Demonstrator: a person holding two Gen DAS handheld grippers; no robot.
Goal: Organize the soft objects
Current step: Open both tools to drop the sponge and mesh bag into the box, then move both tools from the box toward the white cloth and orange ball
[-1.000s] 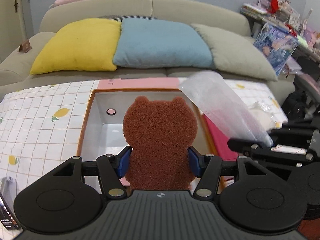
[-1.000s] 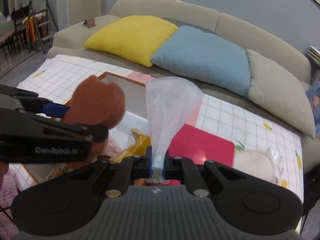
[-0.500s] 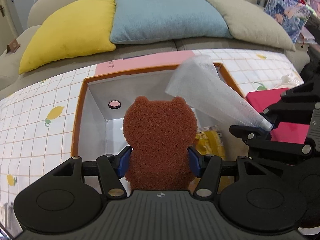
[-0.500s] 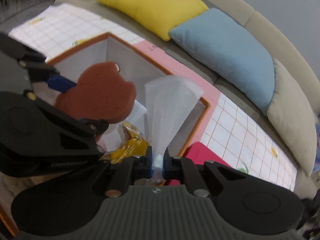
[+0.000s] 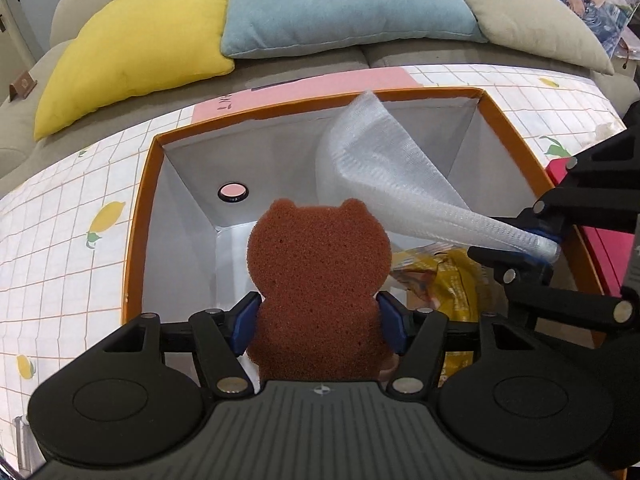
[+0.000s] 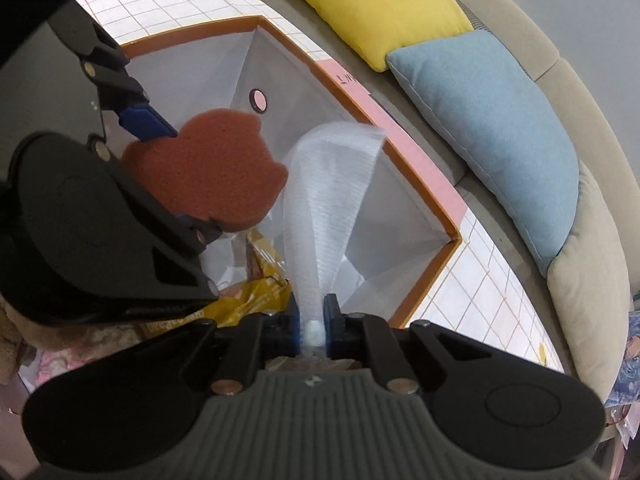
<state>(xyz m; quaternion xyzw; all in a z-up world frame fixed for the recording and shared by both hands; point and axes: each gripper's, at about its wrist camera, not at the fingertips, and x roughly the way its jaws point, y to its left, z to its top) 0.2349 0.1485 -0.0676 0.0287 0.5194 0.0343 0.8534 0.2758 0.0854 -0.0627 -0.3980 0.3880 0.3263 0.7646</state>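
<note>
A brown bear-shaped sponge point(image 5: 318, 280) stands upright between the blue pads of my left gripper point(image 5: 319, 320). Its jaws are opening, though the pads still touch the sponge's sides. It hangs over the open orange-rimmed box point(image 5: 140, 220) with white walls. My right gripper point(image 6: 312, 320) is shut on the bunched end of a white foam mesh sleeve point(image 6: 328, 200), which fans out over the same box point(image 6: 420, 184). In the left wrist view the right gripper point(image 5: 548, 240) comes in from the right with the mesh point(image 5: 384, 172). The right wrist view shows the sponge point(image 6: 208, 164) to the mesh's left.
A yellow packet point(image 5: 452, 280) lies in the box bottom under both grippers. The box sits on a lemon-print checked cloth point(image 5: 60, 240). A red flat thing point(image 5: 612, 252) lies right of the box. Yellow point(image 5: 132, 52), blue point(image 5: 340, 8) and grey cushions line the sofa behind.
Both grippers have moved forward and down over the box, so its inside fills more of each view. The right gripper has rolled. The sponge and the mesh stay in their grips.
</note>
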